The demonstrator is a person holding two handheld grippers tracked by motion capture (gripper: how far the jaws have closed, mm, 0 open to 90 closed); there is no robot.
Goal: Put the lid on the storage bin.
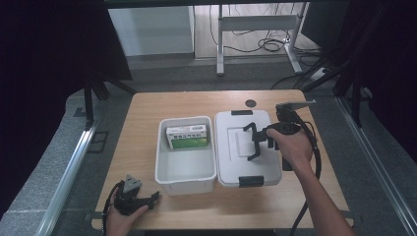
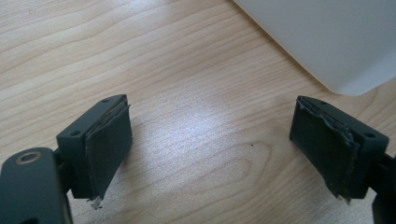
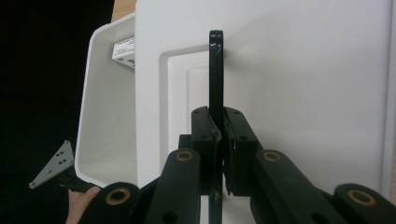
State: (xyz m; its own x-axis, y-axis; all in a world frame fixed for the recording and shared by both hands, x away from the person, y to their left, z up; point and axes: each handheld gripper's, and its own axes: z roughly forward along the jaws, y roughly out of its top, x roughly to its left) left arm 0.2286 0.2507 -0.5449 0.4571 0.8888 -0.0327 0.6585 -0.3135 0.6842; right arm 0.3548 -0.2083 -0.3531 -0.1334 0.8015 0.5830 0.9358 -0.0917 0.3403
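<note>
Gripped by its black handle (image 3: pixel 215 70): the white rectangular plastic lid (image 1: pixel 248 147), lying flat on the light wooden surface (image 1: pixel 142 105) just beside the open white plastic box (image 1: pixel 186 172), on that box's right. Clamped on this thin handle from both sides by the right tongs (image 3: pixel 219 135), pads pressed together with only the handle between them. Held from above and at the middle of the lid, probably so that the lid hangs level when raised and can go over the box without tipping. Inside the box, near its far wall, a green and white carton (image 1: pixel 187 136), lying flat, likely the content to be covered. Resting low on the surface near the front left corner of the box, the left tongs (image 2: pixel 210 144), wide apart, nothing between them, seemingly kept aside to leave room.
</note>
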